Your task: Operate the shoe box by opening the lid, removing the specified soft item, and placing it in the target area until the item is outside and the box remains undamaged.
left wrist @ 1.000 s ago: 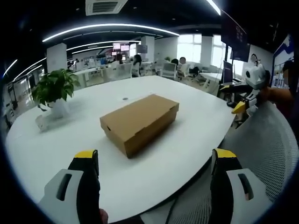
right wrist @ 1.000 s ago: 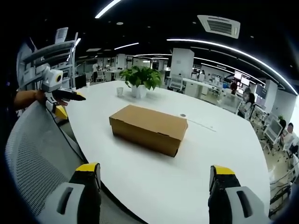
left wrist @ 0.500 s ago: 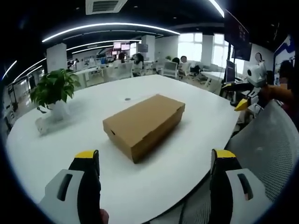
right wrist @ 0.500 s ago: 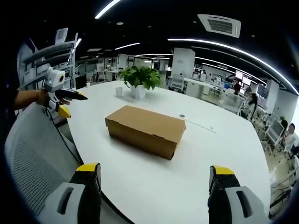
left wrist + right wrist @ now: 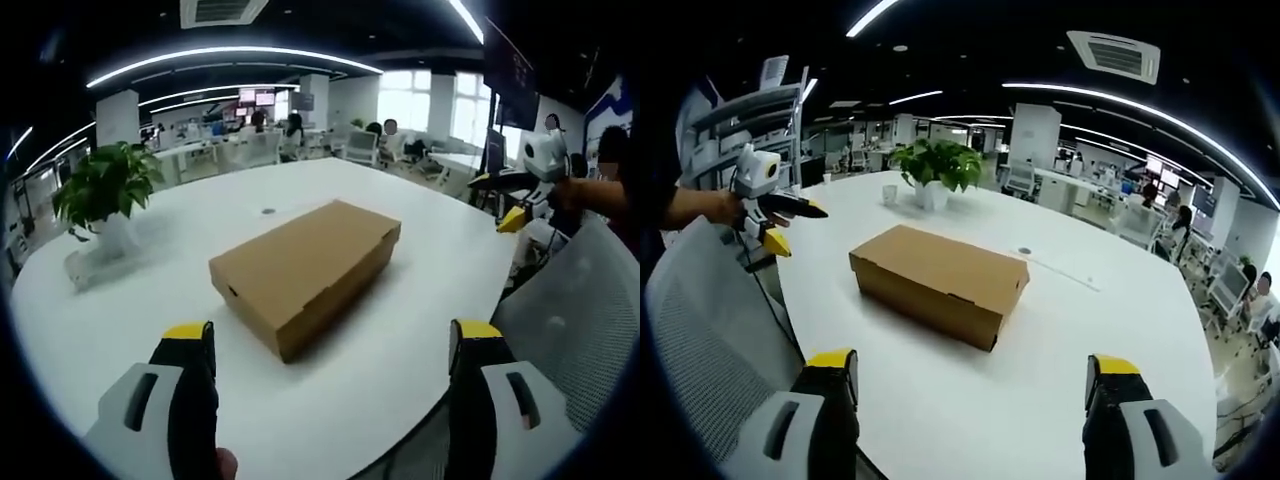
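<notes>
A plain brown cardboard shoe box [image 5: 303,270] lies with its lid down in the middle of the white round table [image 5: 420,240]; in the right gripper view the same shoe box [image 5: 938,282] sits ahead and a little left. My left gripper [image 5: 328,340] is open, held short of the box above the table's near edge. My right gripper [image 5: 970,375] is open too, well back from the box. The right gripper [image 5: 525,170] shows at the far right of the left gripper view, and the left gripper [image 5: 768,195] at the left of the right gripper view.
A potted green plant [image 5: 100,195] stands on the table's left side, also plant [image 5: 937,168] beyond the box. A grey mesh chair back [image 5: 575,330] is at the table's edge, chair [image 5: 700,330]. Desks and seated people fill the office behind.
Both views have drawn a little closer to the box, so it looks larger. The lid is still down and both grippers remain open.
</notes>
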Available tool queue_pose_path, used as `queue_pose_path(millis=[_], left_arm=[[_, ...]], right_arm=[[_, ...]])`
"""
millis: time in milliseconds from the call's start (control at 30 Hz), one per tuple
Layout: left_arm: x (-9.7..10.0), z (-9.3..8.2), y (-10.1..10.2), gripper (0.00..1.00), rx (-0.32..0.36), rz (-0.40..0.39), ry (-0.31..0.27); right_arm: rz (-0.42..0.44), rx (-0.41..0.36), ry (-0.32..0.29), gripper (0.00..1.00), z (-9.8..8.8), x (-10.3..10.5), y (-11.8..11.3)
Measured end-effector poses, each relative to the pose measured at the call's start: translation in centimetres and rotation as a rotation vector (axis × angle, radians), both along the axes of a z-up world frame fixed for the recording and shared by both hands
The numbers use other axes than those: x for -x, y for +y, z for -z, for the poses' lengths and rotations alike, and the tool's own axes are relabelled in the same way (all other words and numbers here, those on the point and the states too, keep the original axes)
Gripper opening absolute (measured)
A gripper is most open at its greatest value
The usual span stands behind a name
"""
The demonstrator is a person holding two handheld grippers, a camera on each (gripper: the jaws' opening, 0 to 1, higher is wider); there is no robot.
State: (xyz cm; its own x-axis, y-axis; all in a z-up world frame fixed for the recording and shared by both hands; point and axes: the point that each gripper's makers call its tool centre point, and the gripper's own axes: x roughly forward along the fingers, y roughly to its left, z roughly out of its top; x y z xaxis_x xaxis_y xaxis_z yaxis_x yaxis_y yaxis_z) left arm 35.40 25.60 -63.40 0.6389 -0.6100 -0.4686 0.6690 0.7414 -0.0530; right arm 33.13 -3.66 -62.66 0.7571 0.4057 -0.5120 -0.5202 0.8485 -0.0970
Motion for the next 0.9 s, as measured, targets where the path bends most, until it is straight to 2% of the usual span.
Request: queue_pose_path(millis=[167, 333, 500, 700, 900], left_arm=[[-1.0, 0.6, -0.3, 0.94, -0.003, 0.006, 0.010], [-2.3, 1.0, -0.6, 0.93, -0.011, 0.002, -0.004], [-3.4, 2.1, -0.4, 0.91, -0.007, -0.017, 0.016], [-4.1, 3.4, -0.4, 0.91, -0.039, -0.015, 0.018], [-5.0, 4.3, -0.2, 0.88, -0.020, -0.054, 0.031]], right_arm=[[-0.019, 0.000, -0.005, 0.93, 0.2, -1.2, 0.0], [-0.039, 0.006, -0.010, 0.92, 0.5, -2.4, 0.1], [-0.058, 0.005, -0.013, 0.91, 0.9, -3.5, 0.2], [-0.102, -0.006, -0.013, 0.90, 2.1, -4.7, 1.1], [-0.143, 0.001, 0.009, 0.89, 3.5, -6.1, 2.1]])
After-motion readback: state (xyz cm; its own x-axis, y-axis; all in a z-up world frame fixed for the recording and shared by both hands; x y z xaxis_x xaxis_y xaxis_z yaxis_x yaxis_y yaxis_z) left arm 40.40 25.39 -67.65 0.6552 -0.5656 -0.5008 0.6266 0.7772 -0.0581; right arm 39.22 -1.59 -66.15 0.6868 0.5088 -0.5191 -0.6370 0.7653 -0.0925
